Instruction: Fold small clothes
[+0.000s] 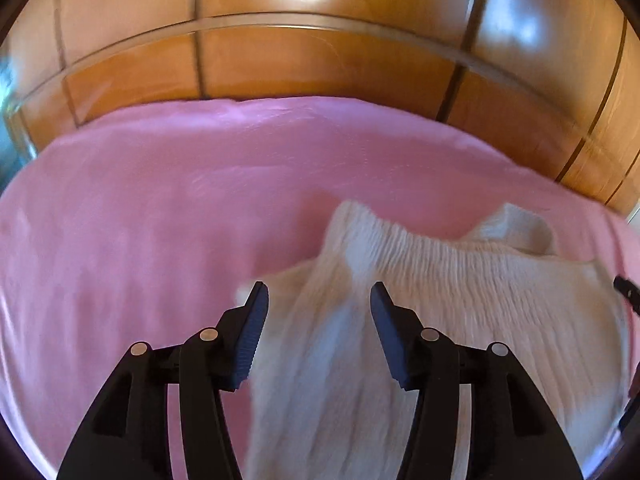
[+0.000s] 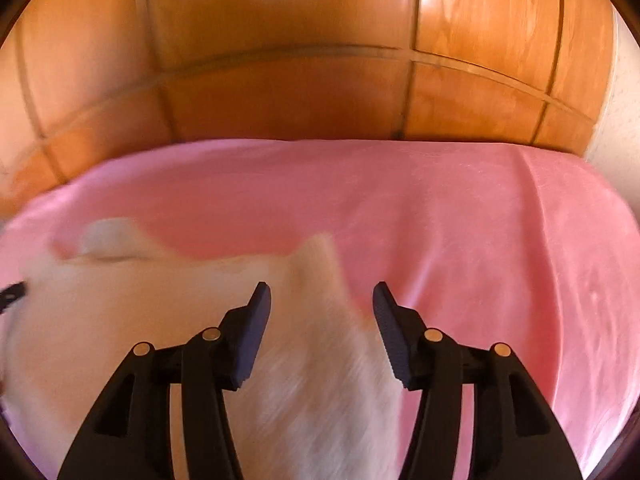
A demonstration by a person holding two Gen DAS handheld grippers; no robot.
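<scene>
1. While both grippers stand over the cream ribbed knit garment (image 1: pixel 420 280), it lies on the pink-covered bed (image 1: pixel 160 220), in front of a glossy wooden panelled wardrobe (image 1: pixel 320 64).
2. Left gripper (image 1: pixel 319 296): fingers apart, cloth visible between them, pads not pressing on it.
3. Right gripper (image 2: pixel 322 296): fingers apart, straddling the garment's right edge where a corner peaks; no grip.
4. Step in hand, as judged: the garment has been laid on the bed and let go, either to spread it or at the close of a fold; motion blur prevents telling which.
5. Next move, as judged: pick two matching points on one edge, close both pairs of fingers, then lift evenly so the soft knit does not bunch.
</scene>
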